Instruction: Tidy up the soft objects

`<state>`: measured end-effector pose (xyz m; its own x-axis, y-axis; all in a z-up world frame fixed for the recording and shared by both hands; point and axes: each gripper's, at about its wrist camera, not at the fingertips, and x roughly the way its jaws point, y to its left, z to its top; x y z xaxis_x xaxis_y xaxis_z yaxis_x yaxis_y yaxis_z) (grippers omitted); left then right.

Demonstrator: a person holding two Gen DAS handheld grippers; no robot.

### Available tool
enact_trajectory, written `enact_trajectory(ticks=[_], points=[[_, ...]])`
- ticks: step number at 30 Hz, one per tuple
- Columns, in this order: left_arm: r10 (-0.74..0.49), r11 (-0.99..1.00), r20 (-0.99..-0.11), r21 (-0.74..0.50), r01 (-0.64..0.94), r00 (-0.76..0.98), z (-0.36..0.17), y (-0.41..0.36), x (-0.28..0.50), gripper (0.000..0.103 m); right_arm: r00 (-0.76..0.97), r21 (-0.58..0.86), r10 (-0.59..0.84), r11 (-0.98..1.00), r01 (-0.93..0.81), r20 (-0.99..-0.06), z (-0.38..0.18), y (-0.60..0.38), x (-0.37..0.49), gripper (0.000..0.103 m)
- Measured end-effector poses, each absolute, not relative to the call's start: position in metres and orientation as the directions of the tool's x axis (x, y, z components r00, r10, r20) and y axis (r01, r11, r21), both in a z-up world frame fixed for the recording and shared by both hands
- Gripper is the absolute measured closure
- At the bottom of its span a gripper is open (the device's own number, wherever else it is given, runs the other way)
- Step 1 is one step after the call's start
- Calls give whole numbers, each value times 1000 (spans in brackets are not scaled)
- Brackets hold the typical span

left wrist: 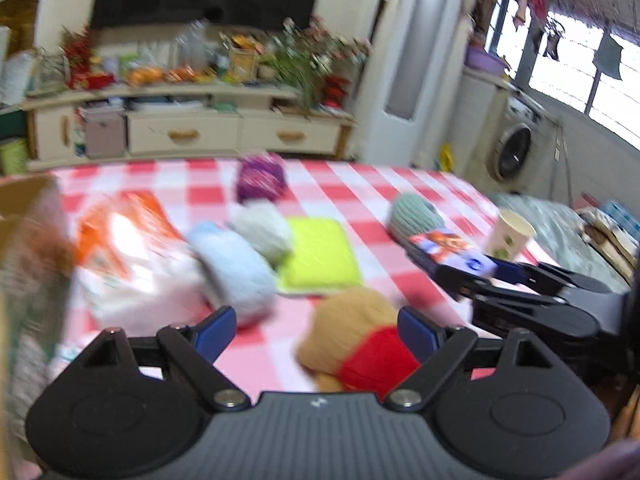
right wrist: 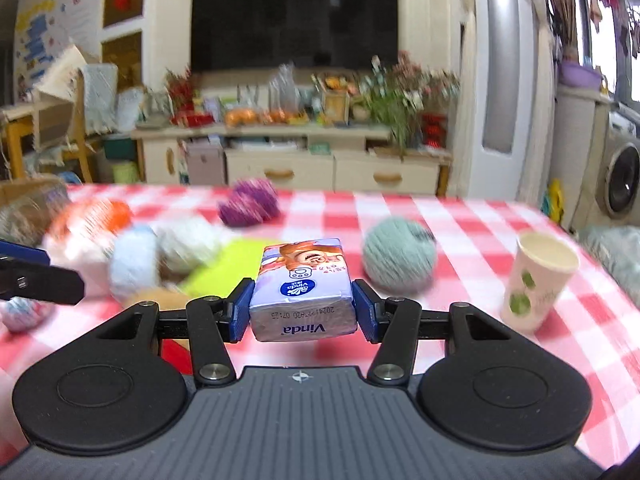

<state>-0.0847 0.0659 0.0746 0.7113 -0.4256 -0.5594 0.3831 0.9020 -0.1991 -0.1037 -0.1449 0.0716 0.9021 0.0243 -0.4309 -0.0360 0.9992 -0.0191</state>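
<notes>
My right gripper (right wrist: pixel 303 308) is shut on a Vinda tissue pack (right wrist: pixel 303 290) and holds it above the red-checked table; the pack also shows in the left wrist view (left wrist: pixel 444 245). My left gripper (left wrist: pixel 316 332) is open and empty, just above a tan plush bear in a red shirt (left wrist: pixel 352 344). Ahead lie a light blue soft roll (left wrist: pixel 236 268), a pale yarn ball (left wrist: pixel 266 232), a yellow-green cloth (left wrist: pixel 320 256), a purple yarn ball (right wrist: pixel 250 203), a grey-green yarn ball (right wrist: pixel 398 256) and an orange-and-white plastic pack (left wrist: pixel 128 256).
A paper cup (right wrist: pixel 538 282) stands at the table's right side. A brown box edge (left wrist: pixel 24 216) is at the far left. Beyond the table (right wrist: pixel 460 224) stand a cluttered TV cabinet (right wrist: pixel 292 168) and a washing machine (right wrist: pixel 622 180).
</notes>
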Motion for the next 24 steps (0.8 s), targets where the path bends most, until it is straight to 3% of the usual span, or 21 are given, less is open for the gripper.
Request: enact_trajectory(ticks=[13, 15, 18, 24], points=[[-440, 889, -662, -228, 397, 606, 44, 0, -69, 14, 843, 12, 29, 1000, -27, -538, 45, -173, -87, 37], [-410, 902, -679, -201, 382, 610, 40, -5, -63, 14, 841, 16, 36, 999, -33, -540, 48, -174, -90, 35], [-367, 920, -704, -175, 352, 608, 34, -7, -56, 16, 836, 9, 35, 999, -36, -548, 47, -177, -89, 21], [-353, 925, -715, -170, 339, 603, 33, -9, -54, 23, 816, 8, 25, 1000, -26, -577, 42, -181, -81, 21]])
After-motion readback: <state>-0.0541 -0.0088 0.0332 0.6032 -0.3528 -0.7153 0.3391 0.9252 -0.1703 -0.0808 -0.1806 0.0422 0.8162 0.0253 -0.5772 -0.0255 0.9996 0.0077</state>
